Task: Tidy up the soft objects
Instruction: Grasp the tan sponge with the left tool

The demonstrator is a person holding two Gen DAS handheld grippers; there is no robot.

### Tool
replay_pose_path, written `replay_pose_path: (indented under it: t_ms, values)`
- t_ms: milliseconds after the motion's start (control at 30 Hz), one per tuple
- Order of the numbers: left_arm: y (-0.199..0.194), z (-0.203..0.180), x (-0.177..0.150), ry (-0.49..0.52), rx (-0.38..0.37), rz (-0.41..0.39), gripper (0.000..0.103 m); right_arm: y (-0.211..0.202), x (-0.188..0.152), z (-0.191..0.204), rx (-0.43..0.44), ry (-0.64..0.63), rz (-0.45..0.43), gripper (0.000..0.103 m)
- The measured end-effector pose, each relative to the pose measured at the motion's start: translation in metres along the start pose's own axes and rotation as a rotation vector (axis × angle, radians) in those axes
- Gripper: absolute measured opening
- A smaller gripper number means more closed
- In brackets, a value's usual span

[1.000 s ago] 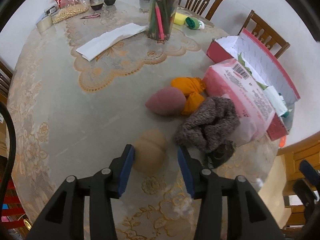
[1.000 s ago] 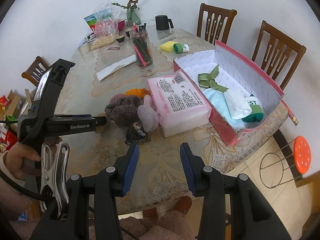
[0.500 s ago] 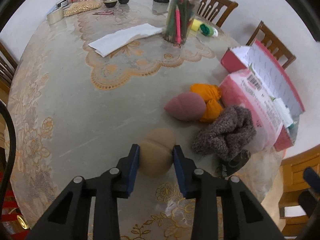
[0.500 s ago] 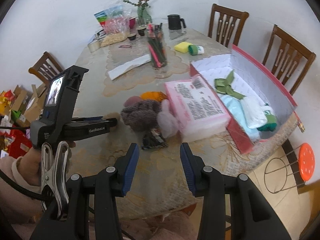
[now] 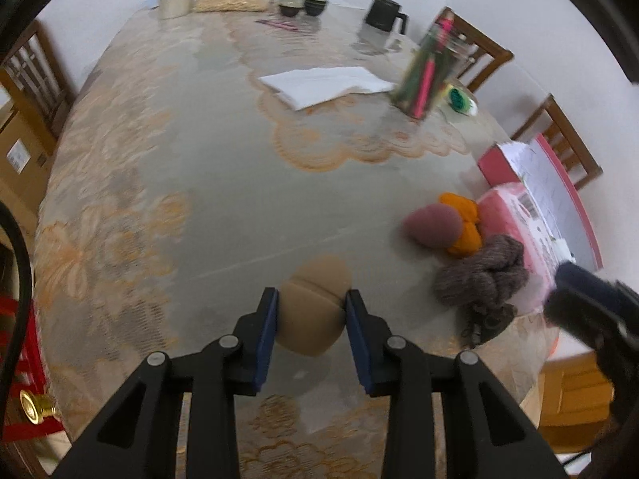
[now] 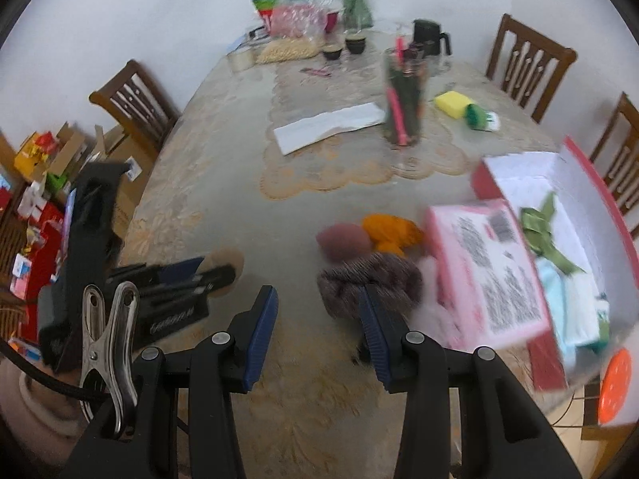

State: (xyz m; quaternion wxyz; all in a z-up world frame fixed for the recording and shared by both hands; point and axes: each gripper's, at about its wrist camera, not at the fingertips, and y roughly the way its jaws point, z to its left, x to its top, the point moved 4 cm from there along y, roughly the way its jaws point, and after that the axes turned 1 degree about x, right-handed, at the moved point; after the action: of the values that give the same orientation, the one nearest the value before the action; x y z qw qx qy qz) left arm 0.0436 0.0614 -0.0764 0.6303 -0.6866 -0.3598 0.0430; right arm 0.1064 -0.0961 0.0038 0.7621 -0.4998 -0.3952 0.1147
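Observation:
My left gripper is shut on a tan, rounded makeup sponge, its blue pads pressing both sides. In the right wrist view that gripper and sponge sit left of the pile. The pile holds a mauve egg-shaped sponge, an orange cloth and a grey-brown knit piece. It lies against a pink packet that leans on an open red box. My right gripper is open with nothing between its fingers. The knit piece lies just behind its right finger.
Further back on the lace-covered table are a folded white paper, a jar of pens, a black jug, a yellow sponge and bags. Wooden chairs ring the table. An orange stool stands on the floor at the right.
My left gripper closed on the tan sponge and moved it left, away from the pile. The right gripper swung left over the table's near edge, jaws unchanged.

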Motion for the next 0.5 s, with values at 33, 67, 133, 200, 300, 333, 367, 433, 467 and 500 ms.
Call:
replay_pose_path:
  t_ms: [33, 67, 133, 200, 300, 333, 367, 433, 467, 500]
  values:
    - [-0.001, 0.006, -0.001, -0.017, 0.004, 0.000, 0.035, 0.006, 0.004, 0.001, 0.015, 0.005, 0.009, 0.044]
    - [-0.002, 0.010, -0.001, -0.027, 0.005, -0.001, 0.035, 0.013, 0.009, 0.002, 0.026, 0.013, 0.019, 0.044]
    - [-0.003, 0.017, -0.002, -0.045, 0.008, 0.000, 0.035, 0.026, 0.017, 0.002, 0.032, 0.028, 0.035, 0.044]
    - [-0.003, 0.022, -0.003, -0.057, 0.010, 0.002, 0.035, 0.041, 0.025, 0.000, 0.015, 0.037, 0.055, 0.044]
    - [-0.002, 0.026, -0.005, -0.065, 0.009, 0.007, 0.035, 0.059, 0.034, -0.002, -0.014, 0.031, 0.081, 0.044]
    - [-0.001, 0.028, -0.005, -0.068, 0.010, 0.009, 0.035, 0.064, 0.036, -0.002, -0.026, 0.027, 0.089, 0.044]
    - [-0.001, 0.029, -0.006, -0.071, 0.010, 0.011, 0.035, 0.070, 0.037, -0.003, -0.046, 0.019, 0.102, 0.044]
    - [0.000, 0.030, -0.006, -0.075, 0.008, 0.014, 0.035, 0.080, 0.039, -0.005, -0.070, 0.014, 0.115, 0.044]
    - [0.000, 0.030, -0.006, -0.081, 0.000, 0.023, 0.035, 0.086, 0.039, -0.006, -0.083, 0.012, 0.125, 0.044]
    - [0.000, 0.031, -0.006, -0.082, -0.001, 0.023, 0.035, 0.091, 0.040, -0.007, -0.097, 0.009, 0.136, 0.044]
